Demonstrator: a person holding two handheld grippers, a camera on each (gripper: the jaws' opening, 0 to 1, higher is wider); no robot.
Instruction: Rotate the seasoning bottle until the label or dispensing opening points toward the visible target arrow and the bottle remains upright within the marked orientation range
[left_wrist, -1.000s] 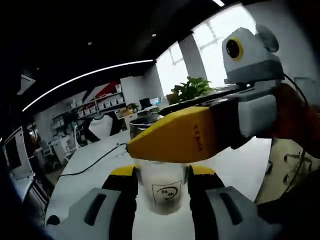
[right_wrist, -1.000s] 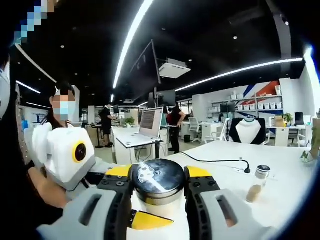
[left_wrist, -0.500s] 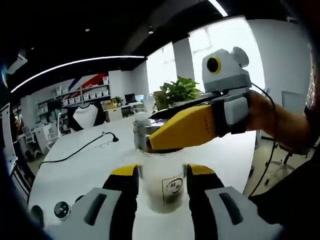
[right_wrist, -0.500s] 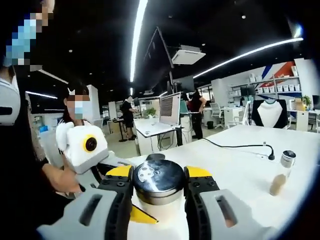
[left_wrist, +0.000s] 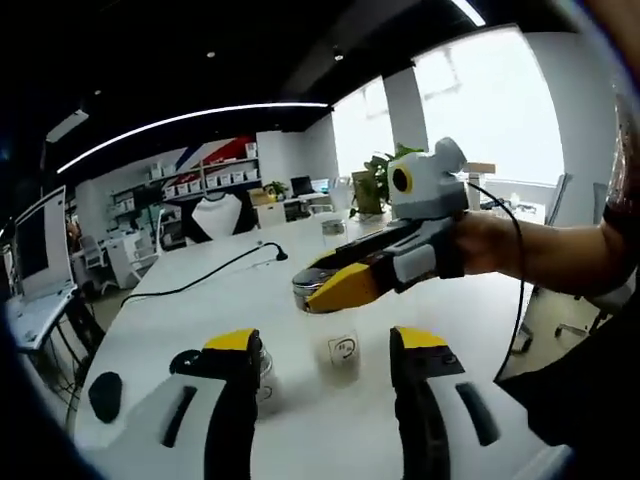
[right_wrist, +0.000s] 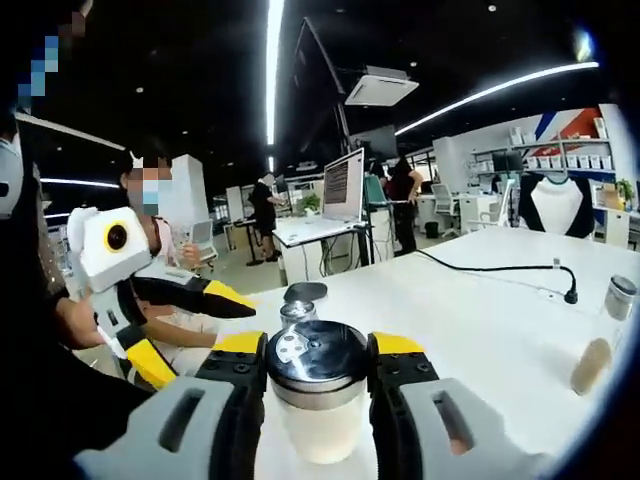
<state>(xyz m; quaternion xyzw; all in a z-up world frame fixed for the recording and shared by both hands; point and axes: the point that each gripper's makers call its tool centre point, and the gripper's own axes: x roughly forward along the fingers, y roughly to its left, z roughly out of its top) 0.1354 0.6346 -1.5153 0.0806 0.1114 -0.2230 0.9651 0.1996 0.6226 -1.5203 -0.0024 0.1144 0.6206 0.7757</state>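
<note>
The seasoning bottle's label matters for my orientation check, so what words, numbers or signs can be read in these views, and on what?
Seasoning bottle: a framed dark mark on its label, too small and blurred to read.
Monitor: lines of screen text, too small to read.
Nothing else legible; no target arrow can be made out.

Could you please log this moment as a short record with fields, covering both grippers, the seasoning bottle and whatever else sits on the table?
Seasoning bottle: upright on the white table, metal cap, pale contents
Right gripper: shut on the bottle at its cap
Left gripper: open, jaws wide apart and clear of the bottle
Bottle label: faces the left gripper view
Second small shaker: on the table, by the left gripper's own left jaw
Third shaker: farther along the table, brown contents
Black cable: lies across the table
Target arrow: cannot tell
</note>
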